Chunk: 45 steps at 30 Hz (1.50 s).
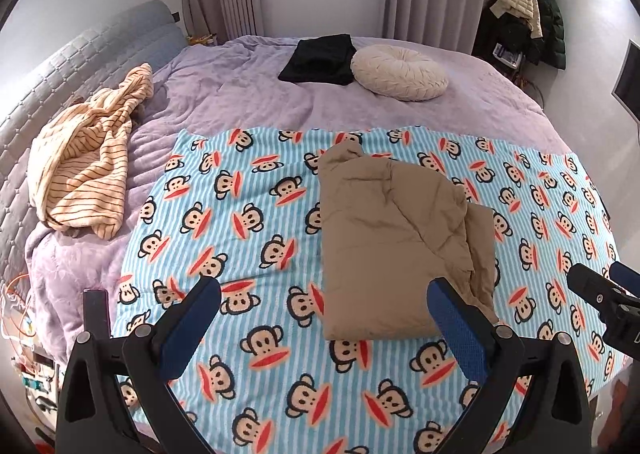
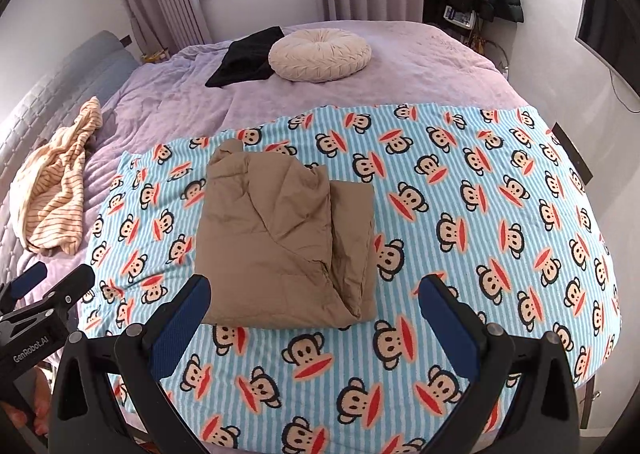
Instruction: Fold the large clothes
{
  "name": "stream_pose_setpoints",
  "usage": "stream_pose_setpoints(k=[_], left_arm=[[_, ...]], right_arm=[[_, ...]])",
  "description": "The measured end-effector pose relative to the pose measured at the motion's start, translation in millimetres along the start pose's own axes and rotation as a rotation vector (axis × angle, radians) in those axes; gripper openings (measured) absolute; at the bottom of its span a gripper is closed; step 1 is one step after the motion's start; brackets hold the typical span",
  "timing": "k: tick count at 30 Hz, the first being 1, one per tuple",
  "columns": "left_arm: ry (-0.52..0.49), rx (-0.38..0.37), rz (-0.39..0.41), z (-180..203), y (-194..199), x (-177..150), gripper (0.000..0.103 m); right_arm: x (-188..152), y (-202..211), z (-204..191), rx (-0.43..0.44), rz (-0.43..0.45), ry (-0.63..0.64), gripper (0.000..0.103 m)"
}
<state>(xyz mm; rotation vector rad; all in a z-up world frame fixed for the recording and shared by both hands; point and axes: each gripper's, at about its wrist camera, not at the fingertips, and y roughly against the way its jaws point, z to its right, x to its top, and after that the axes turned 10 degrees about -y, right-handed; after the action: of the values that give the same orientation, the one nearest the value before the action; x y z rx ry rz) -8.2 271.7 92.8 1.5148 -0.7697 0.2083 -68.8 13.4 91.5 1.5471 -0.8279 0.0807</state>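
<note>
A tan padded garment (image 1: 396, 238) lies folded into a thick rectangle on the blue striped monkey-print blanket (image 1: 240, 221); it also shows in the right wrist view (image 2: 280, 242) on the same blanket (image 2: 460, 213). My left gripper (image 1: 324, 318) is open and empty, held above the blanket just in front of the garment's near edge. My right gripper (image 2: 314, 314) is open and empty, with the garment's near edge between its fingers' line of sight. The right gripper shows at the right edge of the left wrist view (image 1: 604, 294), and the left gripper at the left edge of the right wrist view (image 2: 44, 286).
A crumpled cream striped garment (image 1: 84, 161) lies at the bed's left by the grey headboard (image 1: 48, 85). A folded black garment (image 1: 320, 57) and a round cream cushion (image 1: 400, 71) lie at the far side on the lilac bedspread (image 1: 240, 93). Coats hang at back right (image 1: 528, 5).
</note>
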Motion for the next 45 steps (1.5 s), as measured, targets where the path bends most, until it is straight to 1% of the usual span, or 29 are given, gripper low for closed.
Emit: stream_pose_setpoints(k=[45], left_arm=[[0.005, 0.003, 0.0, -1.4, 3.2, 0.9, 0.103]], right_arm=[[-2.9, 2.2, -2.2, -0.003, 0.002, -0.004, 0.103]])
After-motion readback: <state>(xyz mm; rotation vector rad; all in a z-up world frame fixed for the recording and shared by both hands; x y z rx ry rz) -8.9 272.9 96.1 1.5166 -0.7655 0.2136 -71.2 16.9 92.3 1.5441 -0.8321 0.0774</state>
